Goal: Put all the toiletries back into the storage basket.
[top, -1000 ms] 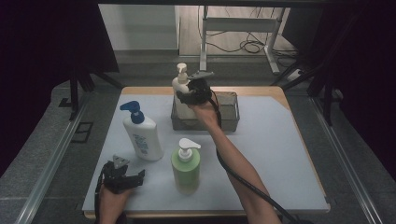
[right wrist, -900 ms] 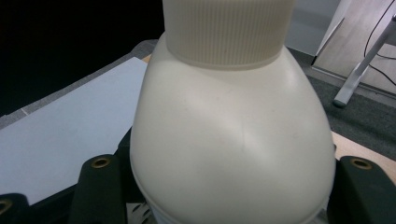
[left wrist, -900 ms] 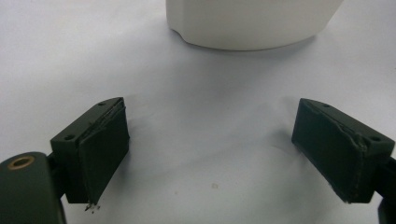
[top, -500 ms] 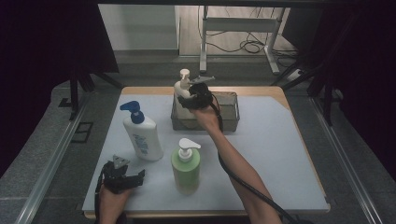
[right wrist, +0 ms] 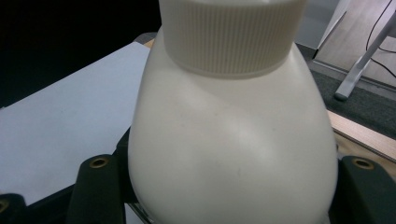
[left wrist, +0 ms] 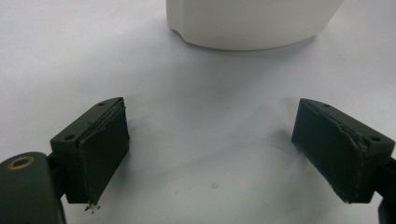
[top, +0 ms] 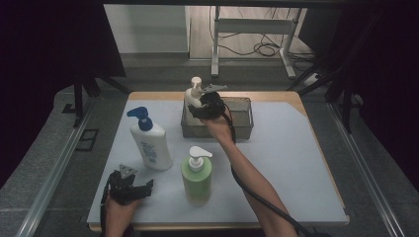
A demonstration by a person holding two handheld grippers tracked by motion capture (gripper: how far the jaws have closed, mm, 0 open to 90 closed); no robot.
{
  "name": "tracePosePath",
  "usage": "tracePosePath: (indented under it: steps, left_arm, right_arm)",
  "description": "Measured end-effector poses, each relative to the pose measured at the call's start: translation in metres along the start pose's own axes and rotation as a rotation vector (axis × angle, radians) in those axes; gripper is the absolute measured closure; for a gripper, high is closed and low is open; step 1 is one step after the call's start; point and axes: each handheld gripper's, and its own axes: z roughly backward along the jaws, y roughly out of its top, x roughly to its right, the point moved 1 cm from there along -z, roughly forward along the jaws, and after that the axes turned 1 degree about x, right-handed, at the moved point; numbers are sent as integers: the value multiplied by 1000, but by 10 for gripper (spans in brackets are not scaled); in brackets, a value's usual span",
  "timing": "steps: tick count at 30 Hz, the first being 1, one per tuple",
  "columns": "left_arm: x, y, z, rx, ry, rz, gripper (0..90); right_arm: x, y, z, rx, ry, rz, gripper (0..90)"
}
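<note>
The cream pump bottle (right wrist: 233,154) is smooth rigid plastic, probably slick and top-heavy if fairly full, so its broad shoulder under the ribbed collar is the sensible hold. The right gripper (top: 201,109) has its jaws about half open and pressed on that shoulder, holding the bottle at the wire basket's (top: 242,129) left end; whether its base rests inside is unclear. The left gripper (left wrist: 215,154) is wide open and empty on the table (top: 296,168).
</note>
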Motion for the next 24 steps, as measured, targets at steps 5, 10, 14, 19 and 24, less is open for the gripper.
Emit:
tracePosePath:
  steps: [5, 10, 14, 19, 24]
  left_arm:
    - [0, 0, 0, 0, 0, 0, 107]
    - [0, 0, 0, 0, 0, 0, 108]
    - [0, 0, 0, 1, -1, 0, 107]
    - [0, 0, 0, 1, -1, 0, 107]
    - [0, 0, 0, 1, -1, 0, 107]
  right_arm:
    - [3, 1, -1, -11, 26, -10, 328]
    - [5, 0, 0, -34, 32, -2, 271]
    - [7, -2, 5, -32, 42, 3, 253]
    - [8, -5, 12, -34, 57, 15, 242]
    - [9, -14, 17, -41, 67, 25, 240]
